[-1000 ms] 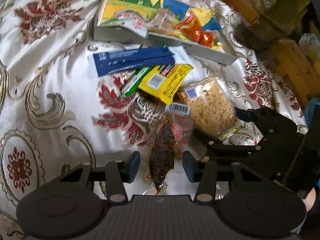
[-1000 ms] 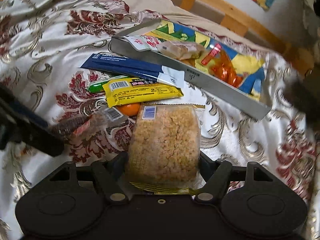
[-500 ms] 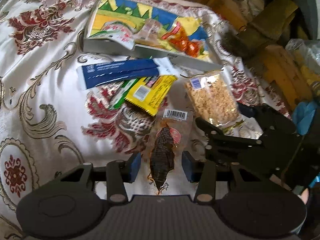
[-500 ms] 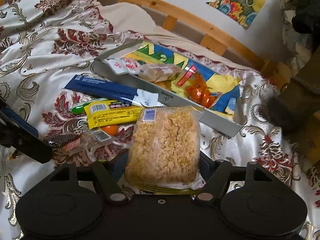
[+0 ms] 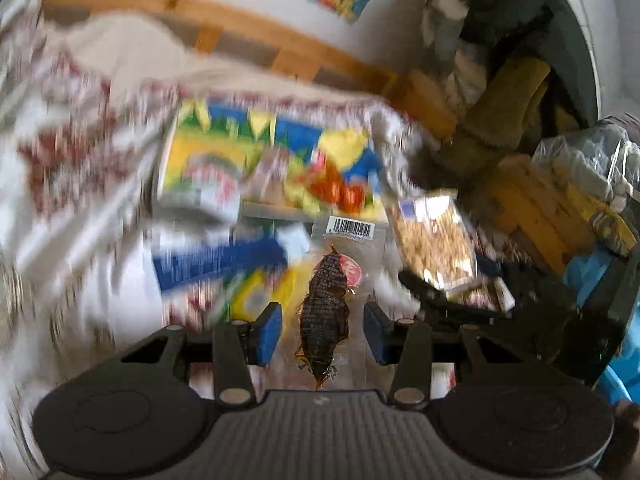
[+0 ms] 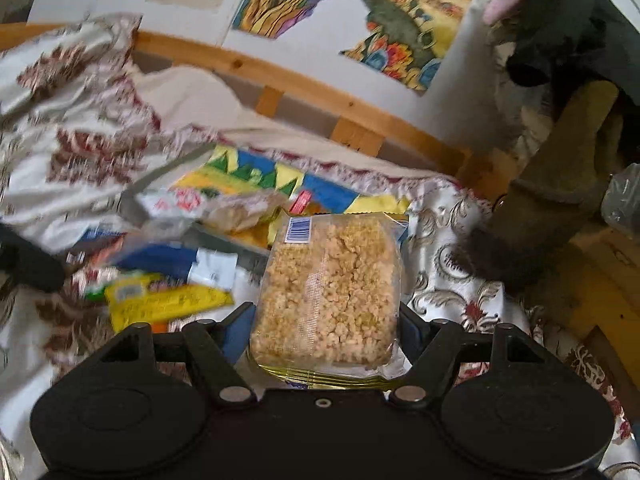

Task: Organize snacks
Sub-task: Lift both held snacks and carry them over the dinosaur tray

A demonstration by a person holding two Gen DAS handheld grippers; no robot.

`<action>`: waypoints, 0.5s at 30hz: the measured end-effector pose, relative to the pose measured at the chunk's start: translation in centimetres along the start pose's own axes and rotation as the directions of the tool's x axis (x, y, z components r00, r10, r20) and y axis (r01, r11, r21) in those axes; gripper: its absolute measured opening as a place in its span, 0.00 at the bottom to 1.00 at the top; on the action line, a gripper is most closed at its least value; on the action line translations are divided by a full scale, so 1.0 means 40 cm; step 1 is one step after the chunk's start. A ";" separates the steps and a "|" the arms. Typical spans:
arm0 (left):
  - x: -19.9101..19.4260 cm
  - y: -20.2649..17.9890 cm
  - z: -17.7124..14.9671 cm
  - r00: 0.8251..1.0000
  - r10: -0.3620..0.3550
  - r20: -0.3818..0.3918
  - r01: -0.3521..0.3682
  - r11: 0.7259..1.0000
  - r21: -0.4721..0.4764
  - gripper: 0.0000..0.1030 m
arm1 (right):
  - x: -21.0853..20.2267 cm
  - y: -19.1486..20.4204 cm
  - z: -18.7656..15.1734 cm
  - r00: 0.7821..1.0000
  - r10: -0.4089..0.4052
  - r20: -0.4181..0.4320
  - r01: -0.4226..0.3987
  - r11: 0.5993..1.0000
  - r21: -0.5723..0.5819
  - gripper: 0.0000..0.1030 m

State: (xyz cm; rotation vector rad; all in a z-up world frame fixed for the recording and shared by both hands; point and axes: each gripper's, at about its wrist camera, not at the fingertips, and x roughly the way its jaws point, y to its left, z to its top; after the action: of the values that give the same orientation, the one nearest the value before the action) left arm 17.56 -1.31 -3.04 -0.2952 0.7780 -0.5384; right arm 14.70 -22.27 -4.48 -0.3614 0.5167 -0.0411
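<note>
light: soft daylight; blur: heavy motion smear, left view; edges: fisheye-bent, dark corners

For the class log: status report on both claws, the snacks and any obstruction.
Left claw shut on clear packet of dark dried snack. Right claw shut on crumbly rice-cake pack. Both clear of bedspread. Colourful tray ahead, nothing blocking.

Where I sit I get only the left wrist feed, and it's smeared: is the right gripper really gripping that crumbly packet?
Observer: Yes. The right wrist view shows the crumbly packet pressed between both fingers of the right gripper.
Operator: Which end faces its camera?
Observer: The gold sealed end; the barcode is at the far end.
Operator: What lies beside its left finger?
Observer: A yellow wrapper, flat on the cloth.
</note>
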 end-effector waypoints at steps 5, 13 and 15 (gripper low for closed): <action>0.065 -0.042 0.104 0.996 0.045 0.083 -0.045 0.999 -0.012 0.47 | 0.048 -0.058 0.022 0.998 -0.025 0.063 0.019 0.995 0.095 0.72; 0.287 -0.033 0.280 0.985 0.095 0.146 -0.085 0.994 -0.072 0.47 | 0.207 -0.154 0.076 0.990 -0.031 0.137 -0.004 0.968 0.252 0.72; 0.342 -0.033 0.316 0.983 0.104 0.149 -0.089 0.991 -0.103 0.47 | 0.245 -0.167 0.092 0.986 -0.020 0.164 -0.027 0.959 0.282 0.72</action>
State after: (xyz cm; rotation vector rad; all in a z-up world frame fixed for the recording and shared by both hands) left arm 34.37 -9.33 -1.82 -0.3816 0.6658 -0.3827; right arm 25.39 -28.59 -3.84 -0.0812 0.3402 -0.0804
